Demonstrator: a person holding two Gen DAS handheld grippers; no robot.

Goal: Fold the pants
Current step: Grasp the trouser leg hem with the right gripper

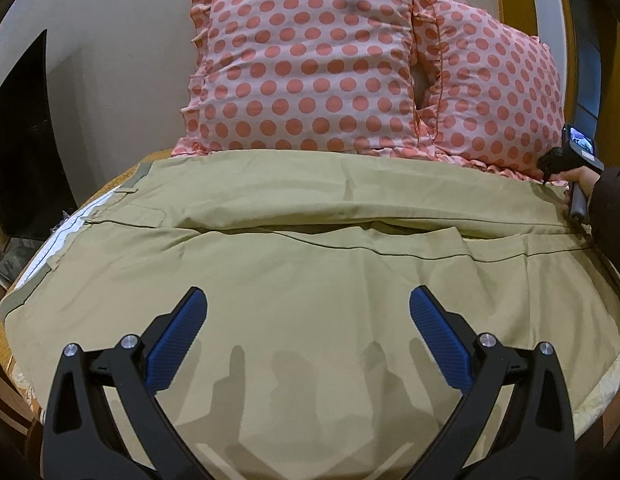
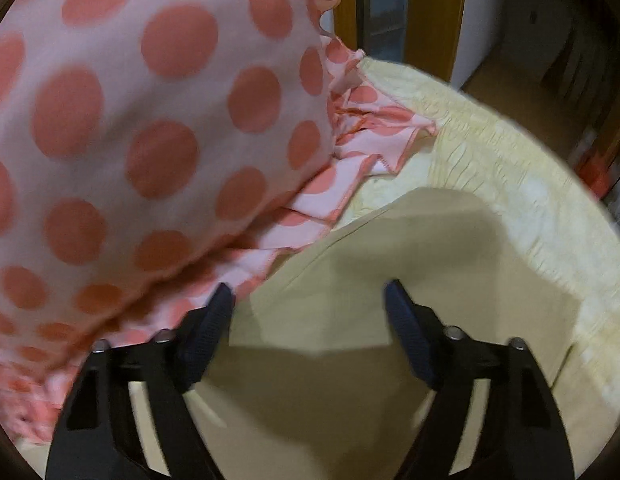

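Pants: khaki pants point(image 1: 310, 264) lie spread flat across the bed, filling the middle and lower part of the left wrist view; the waistband with its white lining sits at the left edge of the frame, the legs run toward the right edge.
Fold line: a long dark seam crosses the fabric from left to right through the middle of the frame, with one layer of cloth lapping over the other along it.
Left hand-held gripper: left hand-held gripper point(image 1: 308, 320) hangs over the lower middle of the pants, its blue-padded fingers point(image 1: 178, 344) spread wide apart with nothing between them; its shadow falls on the cloth below.
Right hand-held gripper: right hand-held gripper point(image 2: 310, 312) is spread apart over the end of a pant leg point(image 2: 350, 300) in the lower centre of the right wrist view, pinching nothing; the view is blurred. In the left wrist view the same tool shows at the right edge, held in a hand point(image 1: 582, 184) at the far end of the pants.
Pillows: two pink pillows with orange dots and frilled edges point(image 1: 306, 64) lean at the top of the frame behind the pants; one fills the upper left of the right wrist view point(image 2: 130, 128), its frill just beside the left finger.
Bed: a pale yellow bed cover point(image 2: 510, 184) shows beyond the leg end, at the right of the right wrist view.
Background: a yellow-framed doorway point(image 2: 430, 20) at the top right.
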